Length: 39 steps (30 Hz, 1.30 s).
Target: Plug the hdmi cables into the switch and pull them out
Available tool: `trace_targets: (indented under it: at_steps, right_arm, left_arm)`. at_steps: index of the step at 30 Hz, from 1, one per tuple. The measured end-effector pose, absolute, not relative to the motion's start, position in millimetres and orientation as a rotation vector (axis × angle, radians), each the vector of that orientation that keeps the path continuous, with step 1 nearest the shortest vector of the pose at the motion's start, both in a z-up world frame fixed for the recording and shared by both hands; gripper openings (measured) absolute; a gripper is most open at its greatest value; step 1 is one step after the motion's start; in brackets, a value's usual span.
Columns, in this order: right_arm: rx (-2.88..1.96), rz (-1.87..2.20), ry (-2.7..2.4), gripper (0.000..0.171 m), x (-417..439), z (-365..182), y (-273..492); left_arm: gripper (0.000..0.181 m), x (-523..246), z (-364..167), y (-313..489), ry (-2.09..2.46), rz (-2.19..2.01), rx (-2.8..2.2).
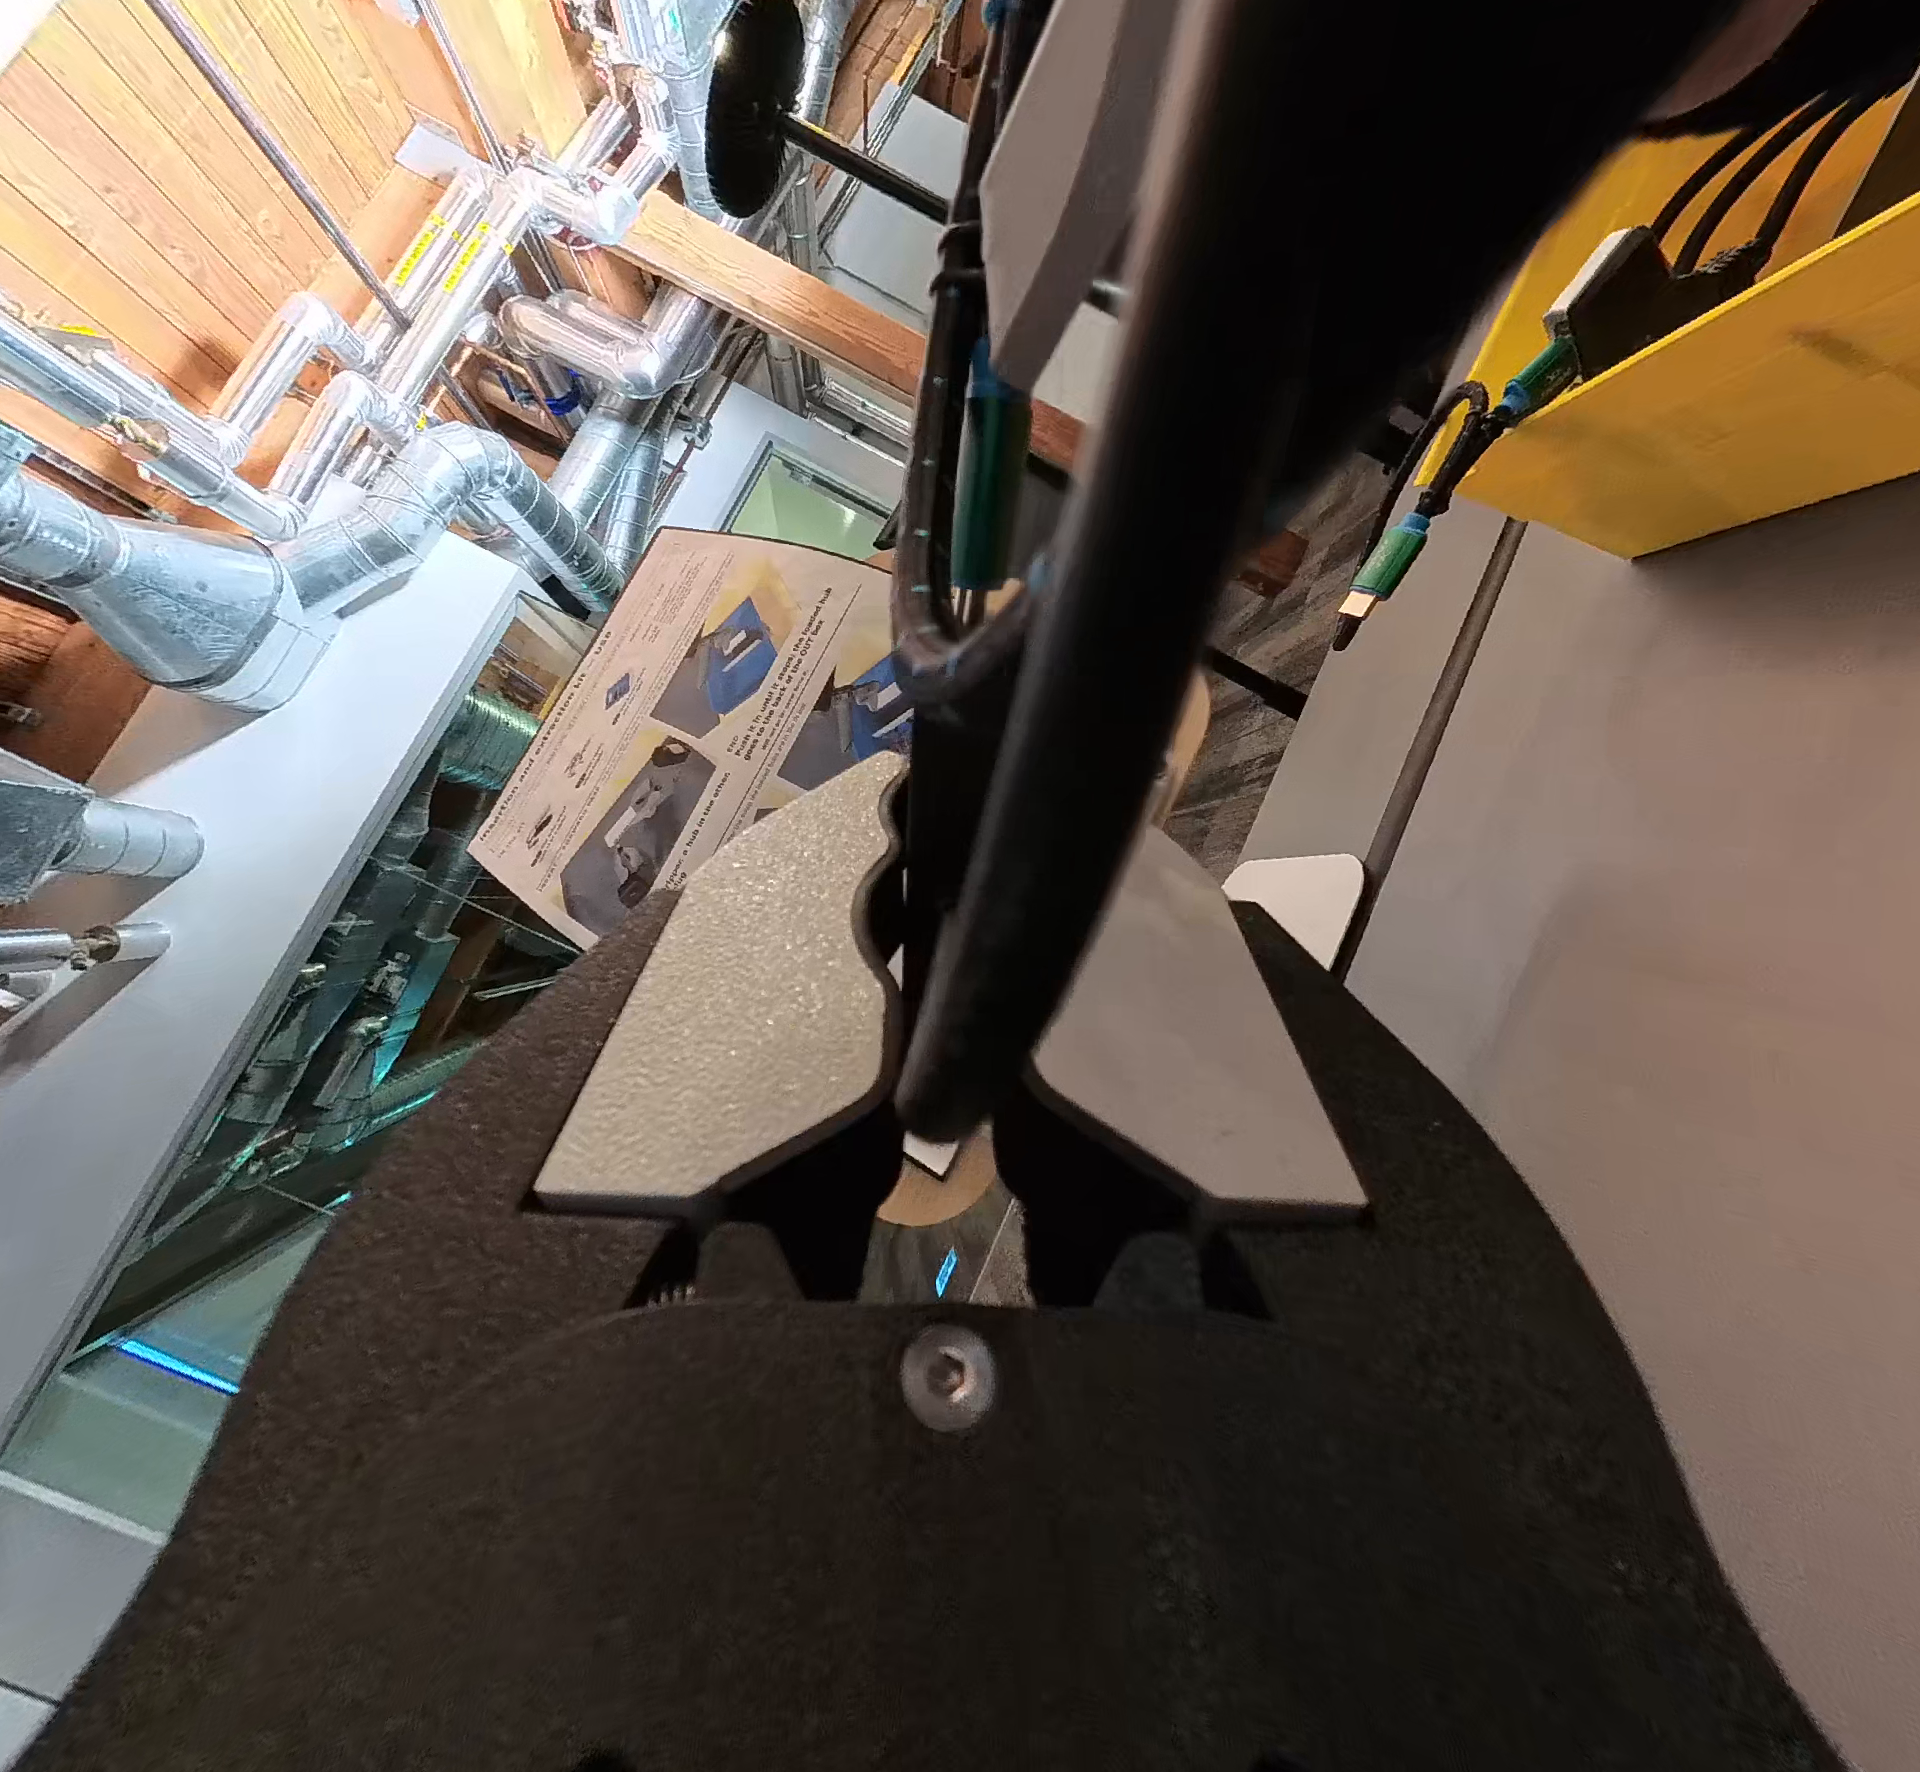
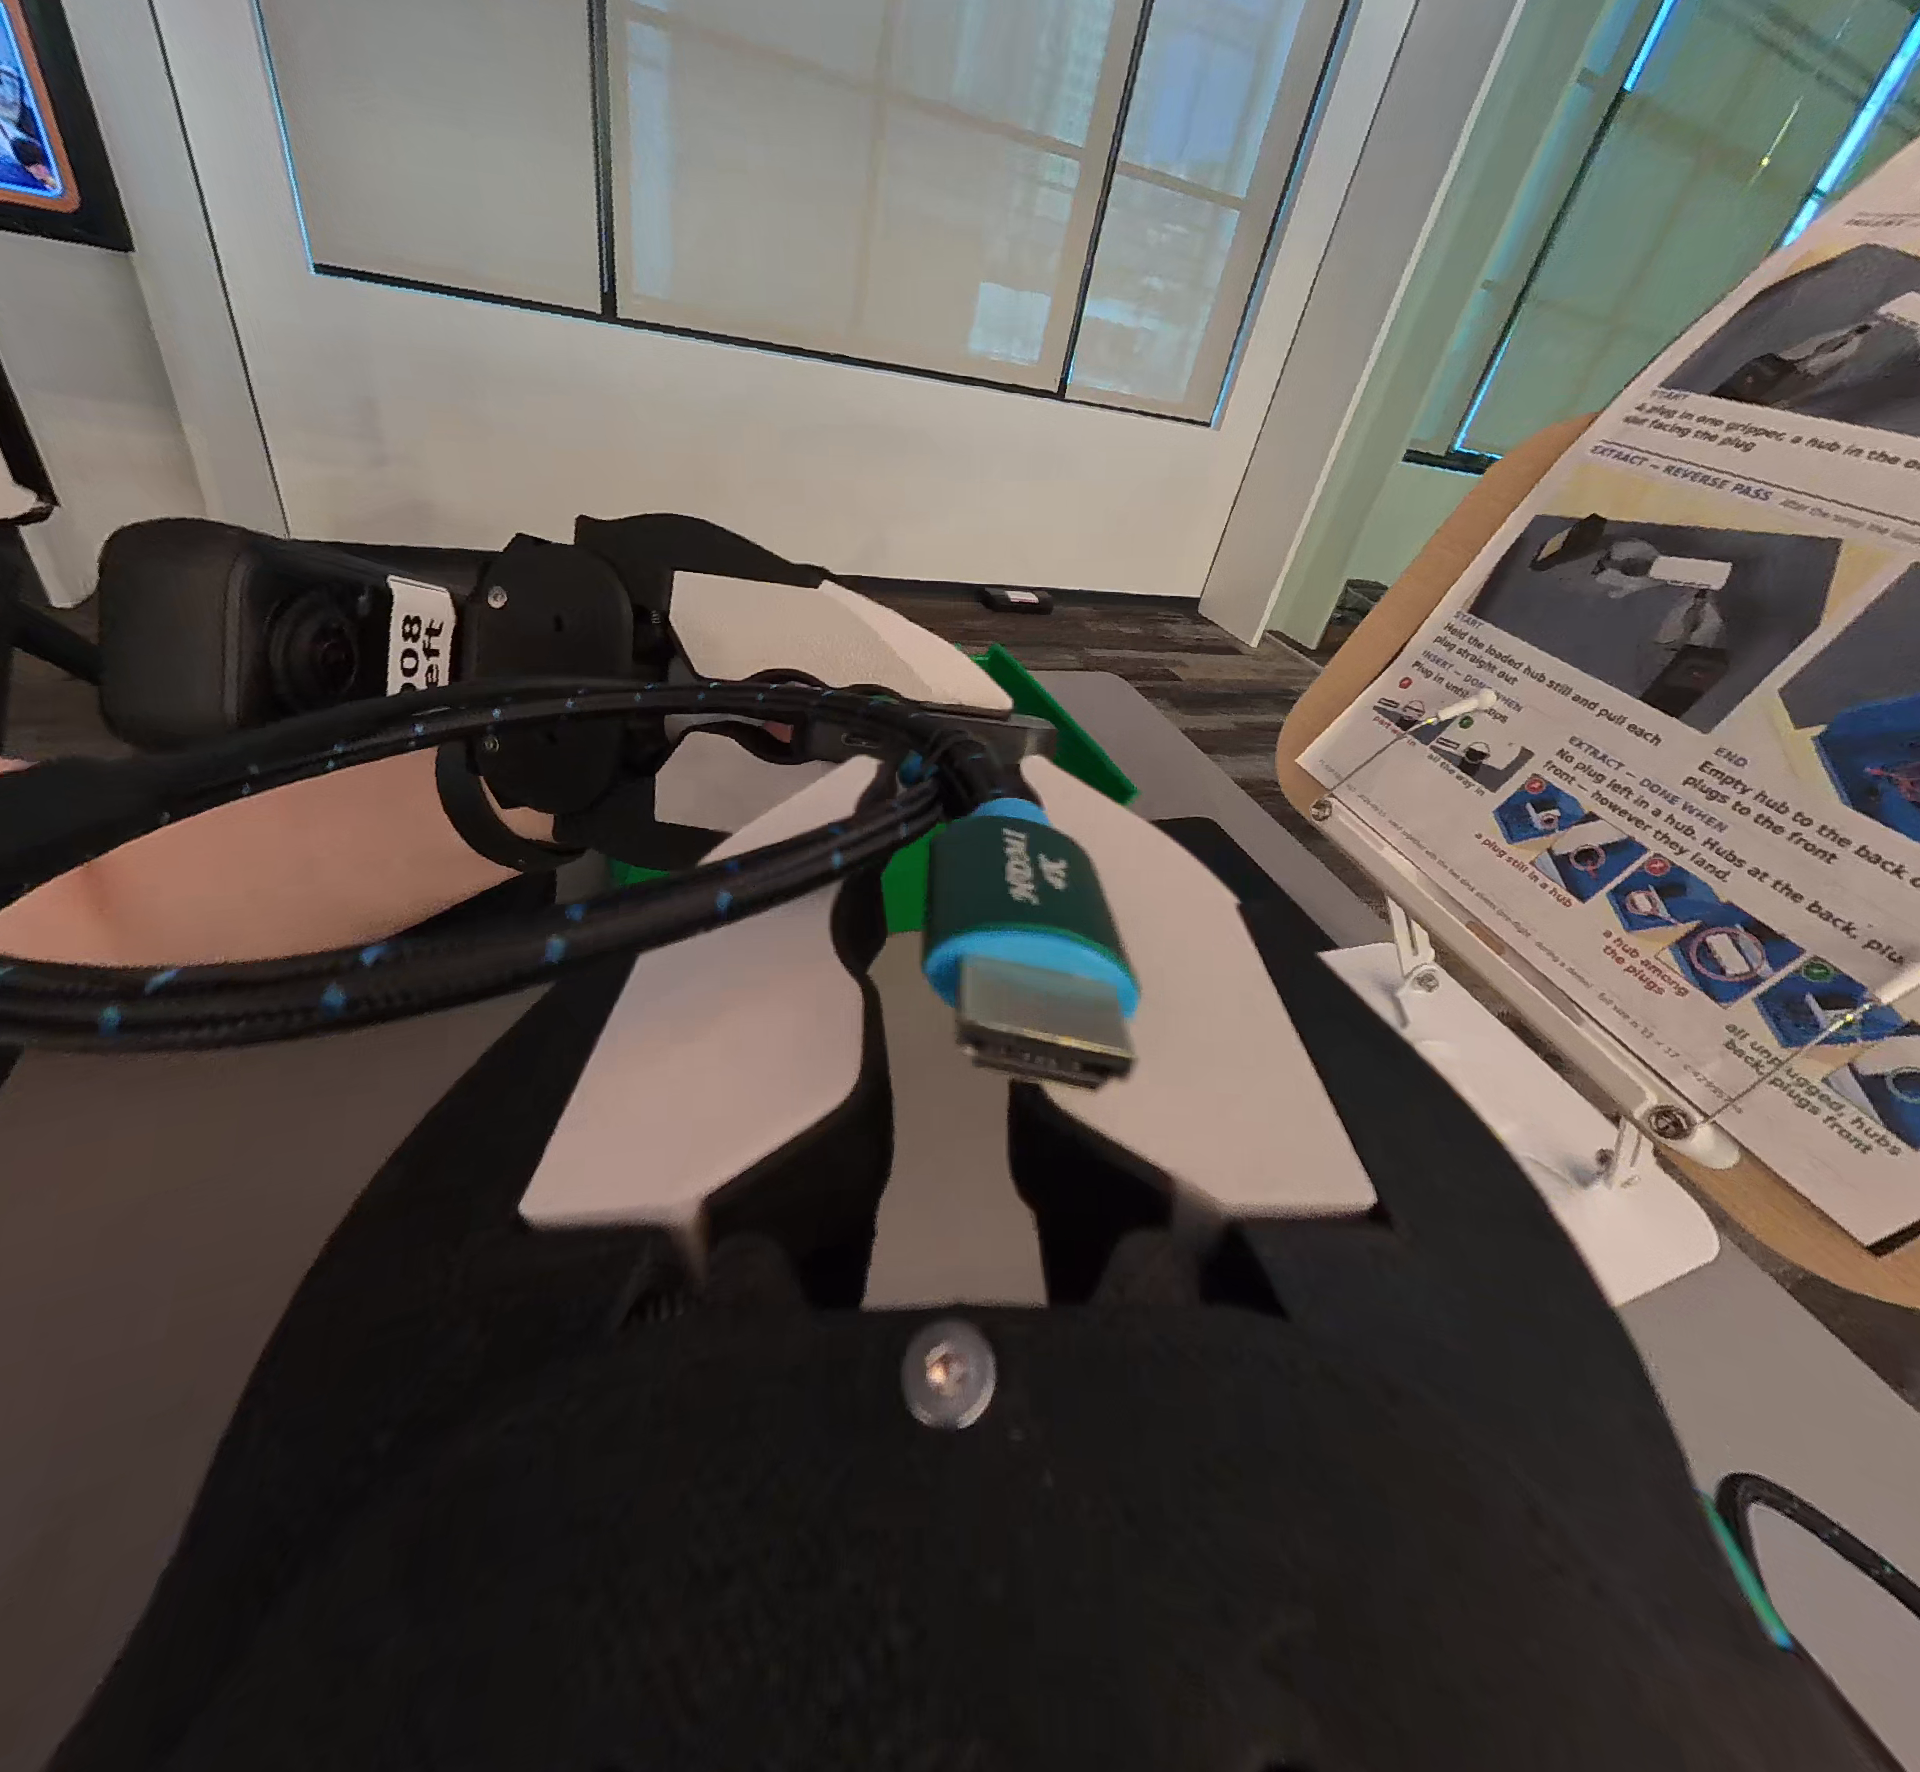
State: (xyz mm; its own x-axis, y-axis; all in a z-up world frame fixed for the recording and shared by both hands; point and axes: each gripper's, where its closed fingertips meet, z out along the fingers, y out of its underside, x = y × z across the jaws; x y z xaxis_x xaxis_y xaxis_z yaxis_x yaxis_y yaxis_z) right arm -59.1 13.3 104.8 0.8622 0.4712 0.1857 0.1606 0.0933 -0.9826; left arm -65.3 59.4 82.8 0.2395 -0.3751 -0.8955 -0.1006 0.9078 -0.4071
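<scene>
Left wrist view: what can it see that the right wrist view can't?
Only the left wrist view shows shiny ceiling pipes, a yellow bin and the switch with cables plugged in. Only the right wrist view shows big windows, the green HDMI plug over the open right gripper, and the left gripper clamping a dark flat thing. Both show the instruction sheet and braided black cables.

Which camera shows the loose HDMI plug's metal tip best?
The right wrist view: the HDMI plug hangs close, metal tip facing the lens. The left wrist view shows only small, distant plugs by the yellow bin.
</scene>
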Motion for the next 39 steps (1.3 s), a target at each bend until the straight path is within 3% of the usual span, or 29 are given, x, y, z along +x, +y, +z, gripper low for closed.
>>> trace_targets:
  at_steps: [15, 19, 20, 39]
  right_arm:
    - [-1.56, 0.239, -0.602, 0.015, -61.0, 103.5, -0.1]
    - [-1.6, 0.214, -0.63, 0.015, -62.5, 101.0, -4.3]
    - [-1.606, 0.22, -0.635, 0.015, -62.3, 100.8, -5.9]
    - [-1.562, 0.314, -0.613, 0.015, -67.4, 111.3, -14.5]
  left_arm:
    - [0.014, -65.5, 79.0, 43.6, 1.372, -0.239, -0.376]
    - [0.023, -65.4, 75.9, 38.2, 1.389, -0.213, -0.347]
    - [0.014, -65.0, 75.0, 36.3, 1.394, -0.217, -0.344]
    - [0.013, -68.3, 86.5, 22.3, 1.369, -0.307, -0.381]
